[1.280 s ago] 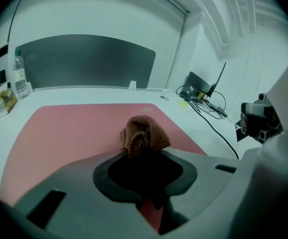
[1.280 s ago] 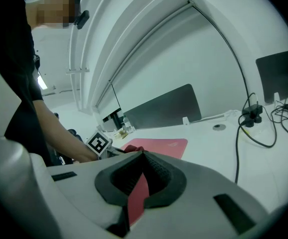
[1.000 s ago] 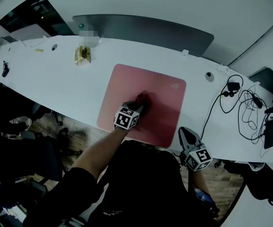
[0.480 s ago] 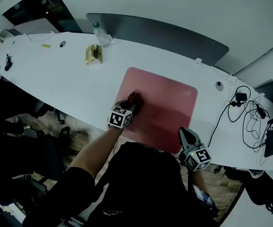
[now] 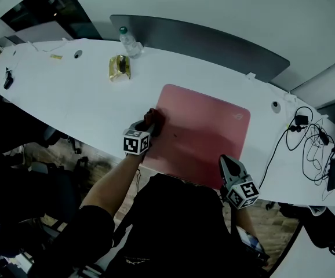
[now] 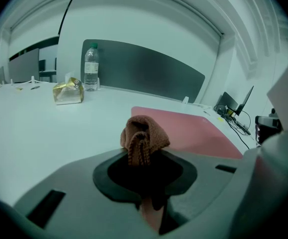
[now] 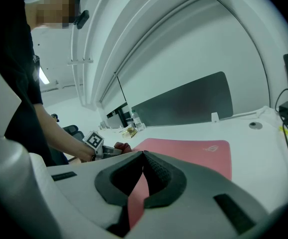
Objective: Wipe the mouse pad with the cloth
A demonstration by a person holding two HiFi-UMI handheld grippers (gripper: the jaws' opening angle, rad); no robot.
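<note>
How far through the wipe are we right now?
Done: the cloth is picked up and clamped in the left gripper.
In hand: it sits at the mouse pad's left edge, with the shut right gripper at the near edge.
Left: probably more strokes, since wiped areas don't show.

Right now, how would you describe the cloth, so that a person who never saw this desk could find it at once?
On the long white table lies a pink mouse pad. At its left edge, the left gripper pinches a small bunched cloth. It is brown and knitted, unlike the golden packet and the clear bottle farther back.
</note>
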